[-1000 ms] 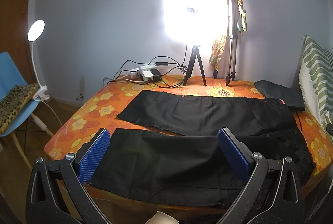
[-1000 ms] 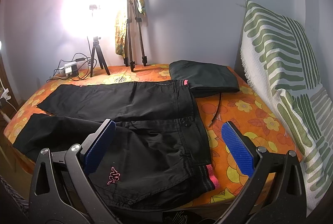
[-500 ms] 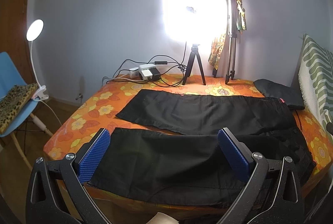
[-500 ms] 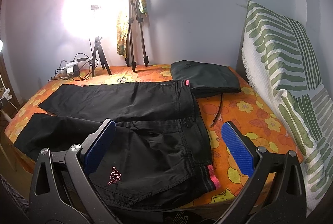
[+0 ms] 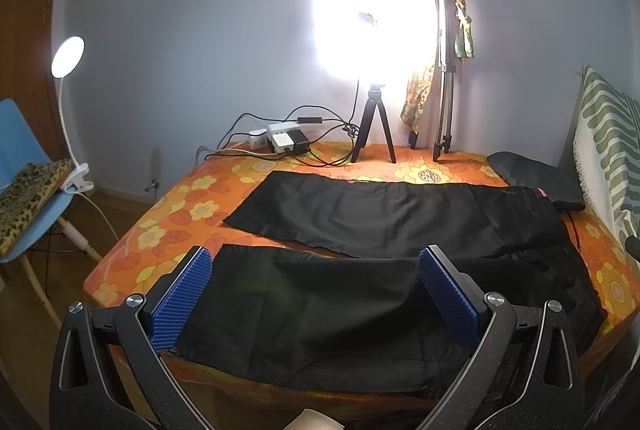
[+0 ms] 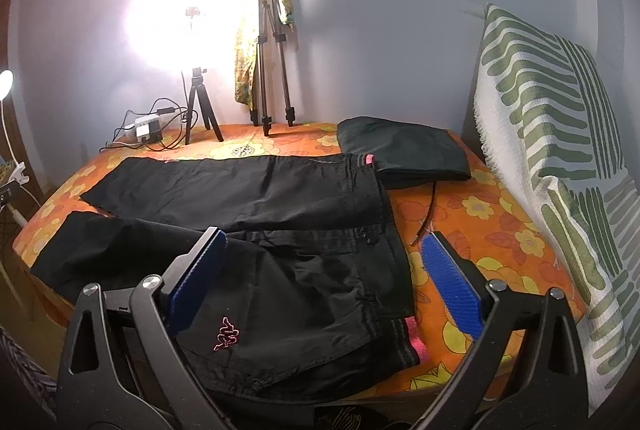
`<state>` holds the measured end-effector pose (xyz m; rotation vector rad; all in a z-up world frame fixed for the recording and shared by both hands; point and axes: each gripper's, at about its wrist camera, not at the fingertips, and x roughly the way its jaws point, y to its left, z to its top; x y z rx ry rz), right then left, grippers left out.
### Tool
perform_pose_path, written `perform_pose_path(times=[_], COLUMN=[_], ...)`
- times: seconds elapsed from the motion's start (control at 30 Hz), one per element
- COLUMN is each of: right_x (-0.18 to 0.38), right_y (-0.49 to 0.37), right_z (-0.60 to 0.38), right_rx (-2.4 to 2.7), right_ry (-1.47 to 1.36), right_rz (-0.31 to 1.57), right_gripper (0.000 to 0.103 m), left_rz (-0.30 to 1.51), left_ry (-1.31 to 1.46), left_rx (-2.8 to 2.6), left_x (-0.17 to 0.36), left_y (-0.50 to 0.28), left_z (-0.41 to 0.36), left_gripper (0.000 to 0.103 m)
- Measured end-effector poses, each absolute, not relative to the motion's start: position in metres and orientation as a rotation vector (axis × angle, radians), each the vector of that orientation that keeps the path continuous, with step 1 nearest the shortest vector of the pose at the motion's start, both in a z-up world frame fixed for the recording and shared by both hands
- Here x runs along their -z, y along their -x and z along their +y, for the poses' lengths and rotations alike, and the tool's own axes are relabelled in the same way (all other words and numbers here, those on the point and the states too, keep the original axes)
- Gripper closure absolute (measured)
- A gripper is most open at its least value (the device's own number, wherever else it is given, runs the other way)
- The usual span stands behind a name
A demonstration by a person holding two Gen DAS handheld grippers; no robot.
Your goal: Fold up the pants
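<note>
Black pants (image 5: 392, 218) lie spread flat on the orange flowered bed (image 5: 180, 206), both legs stretched to the left, waist to the right. In the right wrist view the pants (image 6: 280, 198) show a pink logo near the front and a pink waistband edge. My left gripper (image 5: 314, 270) is open and empty, above the near leg close to its hem. My right gripper (image 6: 324, 250) is open and empty, above the waist and hip area near the bed's front edge.
A folded dark garment (image 6: 404, 150) lies at the back right by a green striped pillow (image 6: 560, 134). Two tripods (image 5: 374, 126), a bright lamp and a power strip with cables (image 5: 280, 142) stand along the back edge. A blue chair (image 5: 24, 198) stands left of the bed.
Both grippers have edged slightly forward toward the bed; the view shifted a little. The jaws stay open and the pants have not moved.
</note>
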<state>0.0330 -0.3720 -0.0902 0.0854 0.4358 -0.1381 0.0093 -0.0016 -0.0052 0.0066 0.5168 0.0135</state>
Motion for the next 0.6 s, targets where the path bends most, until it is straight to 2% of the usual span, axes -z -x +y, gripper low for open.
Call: perform_pose_path(times=[0.2,0.4,0.47,0.53,0.6], right_x=[0.089,0.09,0.093,0.096,0.101], right_y=[-0.037,-0.045,-0.048,-0.049,-0.051], right_z=[-0.365,-0.344,-0.335,-0.325,-0.315], right_rx=[0.078,-0.036,-0.092,-0.134,-0.189], right_ry=[-0.053,0.056,0.096,0.131,0.156], right_rz=[0.448,0.485,0.507,0.519,0.543], right_gripper=[0.01,0.022,0.024,0.028,0.03], left_rz=[0.535,0.587,0.606,0.626,0.642], left_ry=[-0.001,0.039,0.03,0.017,0.017], left_rx=[-0.011,0.007,0.003,-0.008,-0.017], left_x=[0.008,0.017,0.021,0.024,0.027], left_y=[-0.011,-0.02,-0.023,-0.026,-0.029], left_z=[0.007,0.028,0.035,0.043,0.052], left_gripper=[0.0,0.0,0.005,0.015,0.019])
